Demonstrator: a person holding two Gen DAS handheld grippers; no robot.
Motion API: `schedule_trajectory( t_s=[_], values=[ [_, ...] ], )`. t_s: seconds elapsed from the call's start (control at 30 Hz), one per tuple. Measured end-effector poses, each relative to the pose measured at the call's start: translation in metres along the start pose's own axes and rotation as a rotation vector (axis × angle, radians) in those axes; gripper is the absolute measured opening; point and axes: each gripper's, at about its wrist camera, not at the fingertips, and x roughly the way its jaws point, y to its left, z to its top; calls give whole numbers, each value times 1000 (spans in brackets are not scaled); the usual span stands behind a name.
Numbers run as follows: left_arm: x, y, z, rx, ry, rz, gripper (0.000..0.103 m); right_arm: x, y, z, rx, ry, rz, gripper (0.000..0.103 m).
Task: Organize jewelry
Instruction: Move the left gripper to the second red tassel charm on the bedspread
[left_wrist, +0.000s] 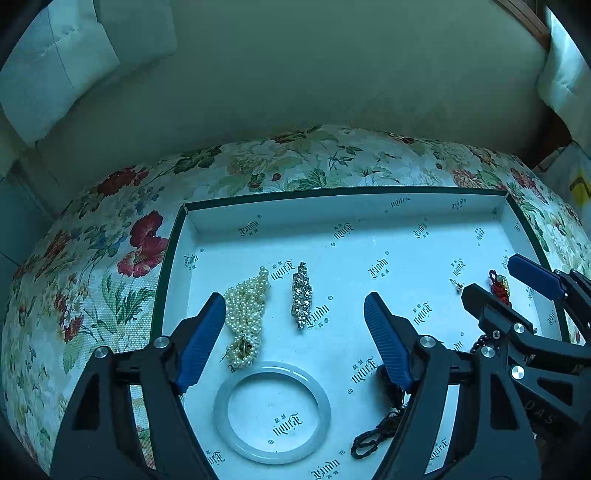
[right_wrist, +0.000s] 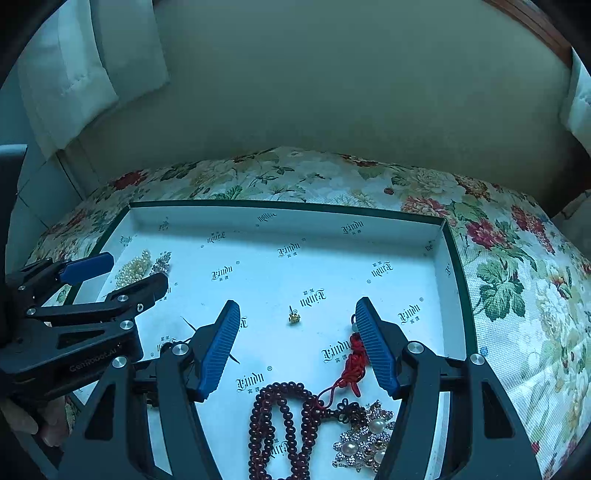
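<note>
A shallow white box lid (left_wrist: 258, 210) (right_wrist: 369, 218) with a dark green rim lies on a floral cushion and holds the jewelry. In the left wrist view my left gripper (left_wrist: 295, 306) is open over a heap of pearls (left_wrist: 245, 314) and a rhinestone clip (left_wrist: 302, 295); a pale jade bangle (left_wrist: 221, 398) lies nearer me, a black beaded cord (left_wrist: 373, 439) beside it. In the right wrist view my right gripper (right_wrist: 297, 310) is open, a small gold earring (right_wrist: 294, 317) lying loose between its fingers. Dark red beads (right_wrist: 284, 424) with a red knotted tassel (right_wrist: 354, 358) and a pearl brooch (right_wrist: 364, 443) lie close below.
The floral cushion (left_wrist: 110, 266) (right_wrist: 509, 266) surrounds the lid on all sides. A pale upholstered backrest (left_wrist: 295, 74) rises behind, with white pillows (left_wrist: 55, 66) at its left. A hand (right_wrist: 40, 428) holds the left gripper's handle at the right wrist view's left edge.
</note>
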Motion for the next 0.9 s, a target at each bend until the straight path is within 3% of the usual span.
schedule_trajectory(
  t_s=[0.4,0.9],
  values=[
    [-46,-6,-21,-9,-33,-13,89,-49,-1,-12,10,-55,-2,64],
    [-86,-16,-90,-43,12,-49,90,-104,-8,-82,-5,-27,-9,64]
  ],
)
